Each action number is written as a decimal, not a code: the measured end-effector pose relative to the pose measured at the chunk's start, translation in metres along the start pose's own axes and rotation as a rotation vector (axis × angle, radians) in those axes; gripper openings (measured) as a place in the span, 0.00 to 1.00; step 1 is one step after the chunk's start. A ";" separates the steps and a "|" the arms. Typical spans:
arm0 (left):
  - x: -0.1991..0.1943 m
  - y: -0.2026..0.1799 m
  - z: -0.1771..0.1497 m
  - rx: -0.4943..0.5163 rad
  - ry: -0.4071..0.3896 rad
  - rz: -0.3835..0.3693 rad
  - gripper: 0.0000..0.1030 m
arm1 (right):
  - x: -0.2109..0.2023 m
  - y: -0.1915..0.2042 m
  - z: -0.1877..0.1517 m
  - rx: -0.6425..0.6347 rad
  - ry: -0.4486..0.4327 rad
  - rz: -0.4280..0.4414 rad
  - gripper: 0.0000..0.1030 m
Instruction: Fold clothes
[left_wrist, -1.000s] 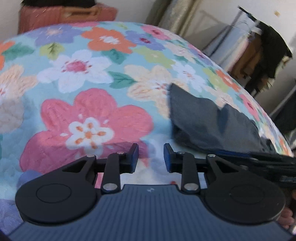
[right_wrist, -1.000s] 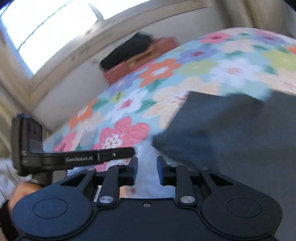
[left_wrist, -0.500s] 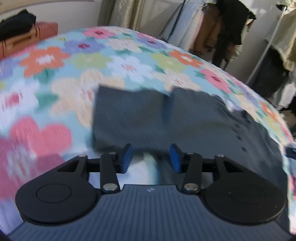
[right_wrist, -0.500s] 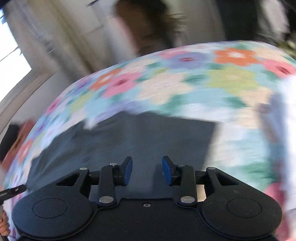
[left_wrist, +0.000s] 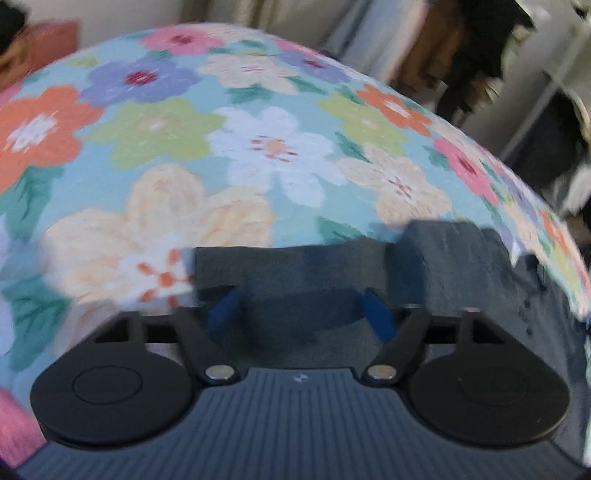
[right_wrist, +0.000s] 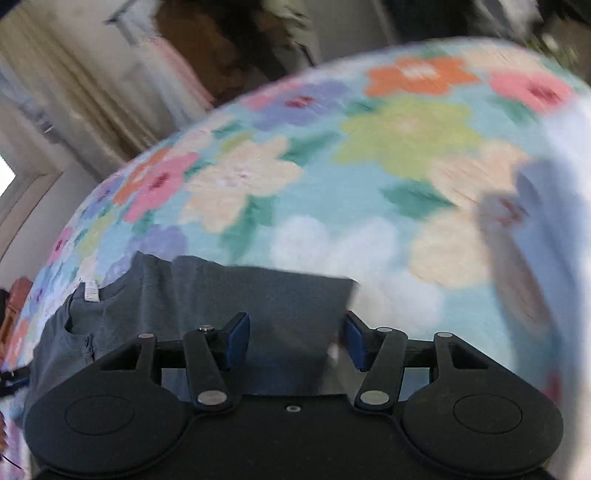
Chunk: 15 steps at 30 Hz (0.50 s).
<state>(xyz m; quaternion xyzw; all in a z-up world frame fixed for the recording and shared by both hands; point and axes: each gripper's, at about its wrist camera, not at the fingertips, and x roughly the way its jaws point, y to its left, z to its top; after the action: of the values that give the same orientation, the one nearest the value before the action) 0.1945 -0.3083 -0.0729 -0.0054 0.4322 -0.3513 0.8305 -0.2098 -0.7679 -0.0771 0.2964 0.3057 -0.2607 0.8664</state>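
On a bed spread with a flower-print quilt (left_wrist: 258, 147), a dark grey shirt (right_wrist: 258, 306) lies flat, its white neck label (right_wrist: 90, 290) too blurred to read. Left tool (left_wrist: 297, 310) hovers over the shirt's folded edge, jaws apart and closing, cloth between but unpinched. Right tool (right_wrist: 295, 341) straddles the shirt's corner, jaws likewise apart and closing.

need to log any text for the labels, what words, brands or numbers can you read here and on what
No text can be read.
White neck tag inside the collar of the grey shirt: any print is too small and blurred to read.
Small pale mark on the ribbed body of the left gripper: a logo, no letters legible.
The flowered bedspread carries no lettering.
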 end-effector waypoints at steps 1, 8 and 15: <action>0.001 -0.009 -0.003 0.036 0.005 -0.001 0.03 | 0.001 0.012 0.003 -0.070 -0.021 -0.029 0.07; -0.037 -0.046 -0.023 0.171 -0.217 0.245 0.01 | -0.049 0.058 -0.012 -0.225 -0.331 -0.222 0.06; -0.015 -0.028 -0.033 0.105 -0.155 0.416 0.05 | -0.005 0.039 -0.006 -0.162 -0.205 -0.309 0.06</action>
<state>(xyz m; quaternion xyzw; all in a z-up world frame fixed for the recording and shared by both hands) 0.1486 -0.3106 -0.0744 0.1002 0.3398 -0.1930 0.9150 -0.1908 -0.7353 -0.0631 0.1472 0.2780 -0.3937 0.8637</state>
